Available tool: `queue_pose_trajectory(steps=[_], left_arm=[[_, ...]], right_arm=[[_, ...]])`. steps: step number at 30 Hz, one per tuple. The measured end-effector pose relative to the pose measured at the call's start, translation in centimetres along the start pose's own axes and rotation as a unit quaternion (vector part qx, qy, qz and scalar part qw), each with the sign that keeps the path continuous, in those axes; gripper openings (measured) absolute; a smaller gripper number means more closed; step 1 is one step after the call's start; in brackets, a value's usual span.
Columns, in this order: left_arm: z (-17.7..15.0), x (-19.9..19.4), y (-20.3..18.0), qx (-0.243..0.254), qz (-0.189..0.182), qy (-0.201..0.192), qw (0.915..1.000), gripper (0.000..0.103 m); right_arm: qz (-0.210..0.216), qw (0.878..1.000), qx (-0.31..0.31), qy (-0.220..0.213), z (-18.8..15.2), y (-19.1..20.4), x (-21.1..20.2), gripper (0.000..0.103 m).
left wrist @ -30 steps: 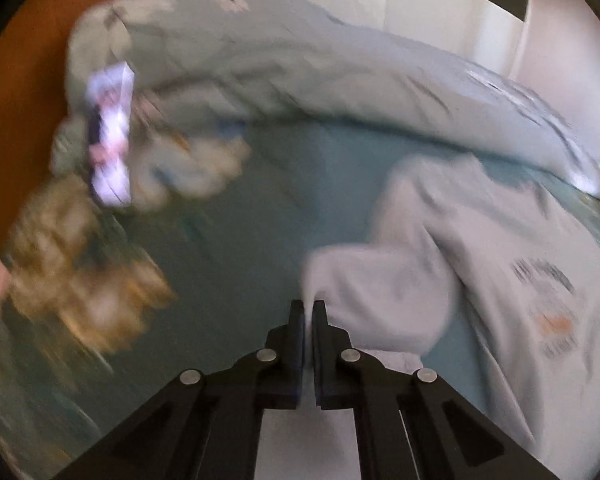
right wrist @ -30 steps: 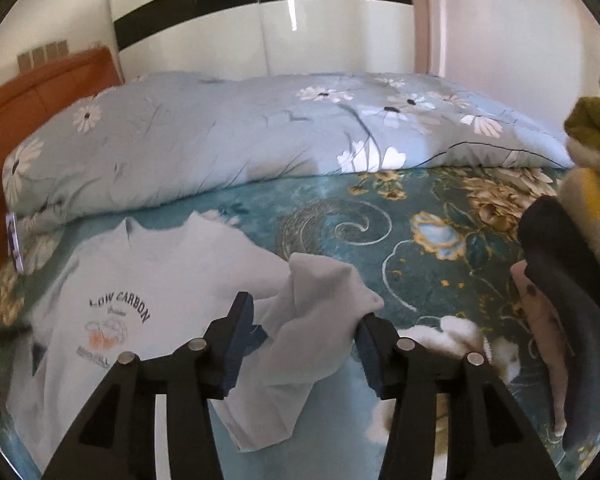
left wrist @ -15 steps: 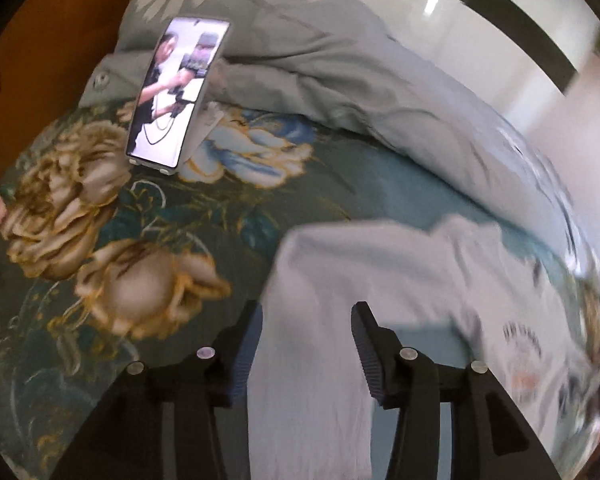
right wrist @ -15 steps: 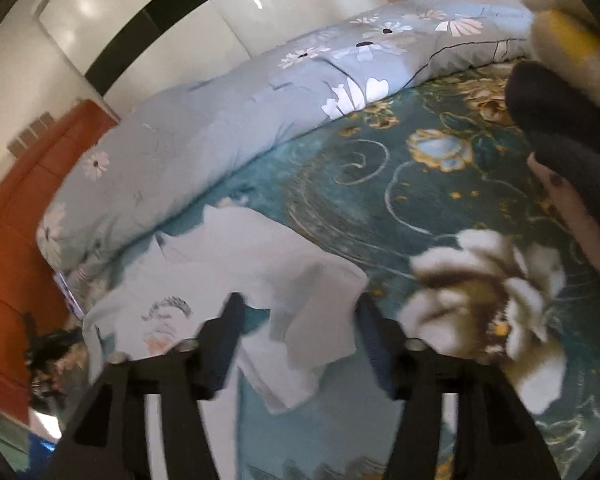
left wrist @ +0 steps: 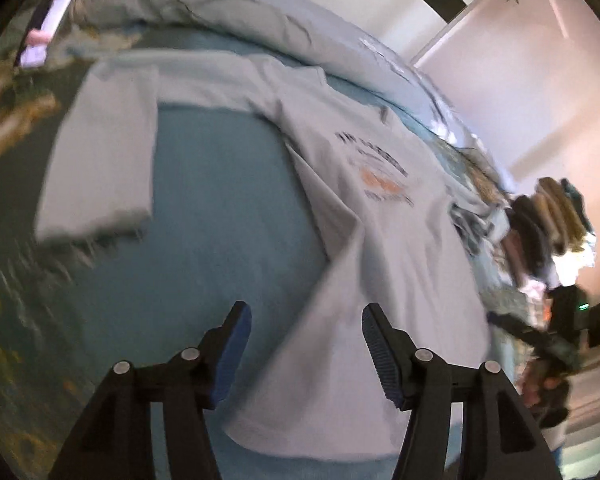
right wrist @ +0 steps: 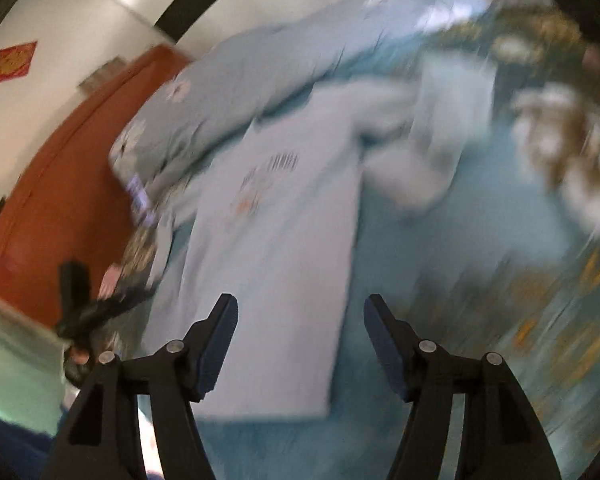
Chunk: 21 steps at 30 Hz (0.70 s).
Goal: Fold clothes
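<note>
Both sleeves let go since a second earlier, we swung toward the hem | left claw opening, nothing gripped; right claw spread, empty | shirt lay flat on bed, sleeves out, ready for folding

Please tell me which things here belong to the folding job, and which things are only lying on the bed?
For the job:
- white T-shirt, spread flat on the bed
- left claw, jaws opening, nothing between them
- right claw, open, empty

Only lying about:
- phone
- rolled quilt
- pile of clothes
</note>
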State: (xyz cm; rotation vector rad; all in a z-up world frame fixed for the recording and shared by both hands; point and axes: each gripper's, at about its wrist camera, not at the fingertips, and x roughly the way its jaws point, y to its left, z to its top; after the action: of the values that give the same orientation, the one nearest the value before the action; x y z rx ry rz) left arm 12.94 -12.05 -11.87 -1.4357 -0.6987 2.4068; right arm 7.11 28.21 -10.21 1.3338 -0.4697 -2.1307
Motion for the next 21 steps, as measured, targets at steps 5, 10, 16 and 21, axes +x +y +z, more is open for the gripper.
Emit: queue_pose_trajectory(steps=[5, 10, 16, 21], left_arm=[[-2.0, 0.1, -0.7, 0.007, -0.006, 0.018, 0.9998, 0.062], [-2.1, -0.3, 0.8, -0.035, -0.028, 0.006, 0.999, 0.061], [-2.9, -1.0, 1.3, -0.05, -0.027, -0.012, 0.9983, 0.033], [-3.5, -2.2, 2.0, -0.072, -0.025, -0.028, 0.9967, 0.002]], right_arm=[[0.036, 0.999, 0.039, -0.009, -3.1, -1.3, -0.1, 0.067], [0.064, 0.997, 0.043, -0.005, -3.8, -1.0, 0.7, 0.068], [0.118, 0.992, 0.049, 0.001, -4.1, -0.4, 1.4, 0.051], [0.126, 0.99, 0.062, -0.003, -4.4, -0.5, 1.4, 0.011]])
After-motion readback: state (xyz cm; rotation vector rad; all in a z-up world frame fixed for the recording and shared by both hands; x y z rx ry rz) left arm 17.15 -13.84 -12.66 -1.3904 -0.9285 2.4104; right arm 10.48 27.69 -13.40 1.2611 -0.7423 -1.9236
